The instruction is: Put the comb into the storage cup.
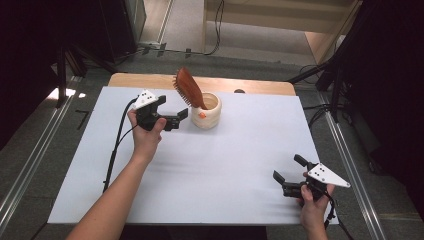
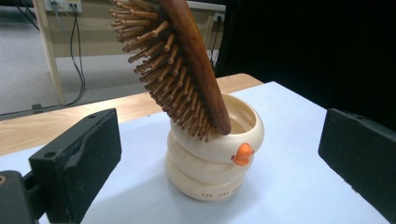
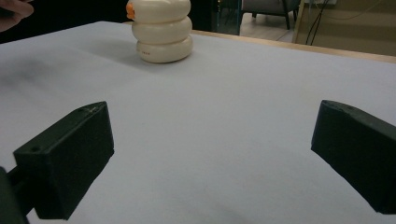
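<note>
Even overhead light on the table, deep dark at the sides

The white table top (image 1: 225, 165) was brightly and evenly lit, without glare, while the room to the left and right fell into near black; a small bright patch lay on the floor at far left. Shadows were soft: a faint grey smudge under the forearm, a pale one beside the cream holder (image 2: 215, 163). In the left gripper view the hairbrush (image 2: 187, 60) and holder were sharp, the near black jaws slightly soft. In the right gripper view the holder (image 3: 162, 32) was a little washed out on top, and the background beyond was blurred.
</note>
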`<state>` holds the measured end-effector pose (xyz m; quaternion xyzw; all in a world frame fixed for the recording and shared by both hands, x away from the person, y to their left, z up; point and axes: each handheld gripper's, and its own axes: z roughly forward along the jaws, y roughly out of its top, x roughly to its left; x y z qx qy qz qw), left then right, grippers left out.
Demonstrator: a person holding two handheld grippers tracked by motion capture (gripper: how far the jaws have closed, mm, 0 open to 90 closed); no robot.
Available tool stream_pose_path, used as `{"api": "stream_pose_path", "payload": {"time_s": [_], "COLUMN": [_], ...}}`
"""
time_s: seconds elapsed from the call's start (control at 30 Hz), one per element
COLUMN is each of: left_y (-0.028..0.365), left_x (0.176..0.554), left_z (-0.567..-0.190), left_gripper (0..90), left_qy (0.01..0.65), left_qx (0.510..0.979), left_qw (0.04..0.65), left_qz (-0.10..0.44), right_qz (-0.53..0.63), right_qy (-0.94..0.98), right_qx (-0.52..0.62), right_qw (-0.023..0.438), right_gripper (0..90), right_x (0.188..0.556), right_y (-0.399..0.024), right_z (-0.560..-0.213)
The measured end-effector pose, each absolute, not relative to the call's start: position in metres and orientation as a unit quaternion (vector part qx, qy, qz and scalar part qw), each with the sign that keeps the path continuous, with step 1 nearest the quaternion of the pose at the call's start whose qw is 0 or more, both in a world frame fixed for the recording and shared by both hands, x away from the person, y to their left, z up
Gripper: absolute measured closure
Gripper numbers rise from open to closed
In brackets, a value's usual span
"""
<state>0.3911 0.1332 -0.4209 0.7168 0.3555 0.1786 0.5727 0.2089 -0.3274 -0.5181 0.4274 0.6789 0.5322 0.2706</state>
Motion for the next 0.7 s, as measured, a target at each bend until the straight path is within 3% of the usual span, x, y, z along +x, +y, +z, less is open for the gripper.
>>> {"api": "stream_pose_path", "payload": {"time_s": [0.7], "left_y": [0.149], "left_x": [0.364], "left_z": [-0.422], "left_gripper": [0.3], "left_qy": [0.342], "left_qx": [0.713], "left_qw": [0.582], "left_qz": [0.191], "right_qz": [0.53], "right_qy": [0.68], "right_qx": [0.427], "right_qw": [0.271], "right_gripper": [0.0], "right_x": [0.209], "right_y": [-0.327], "right_z": [-0.518]}}
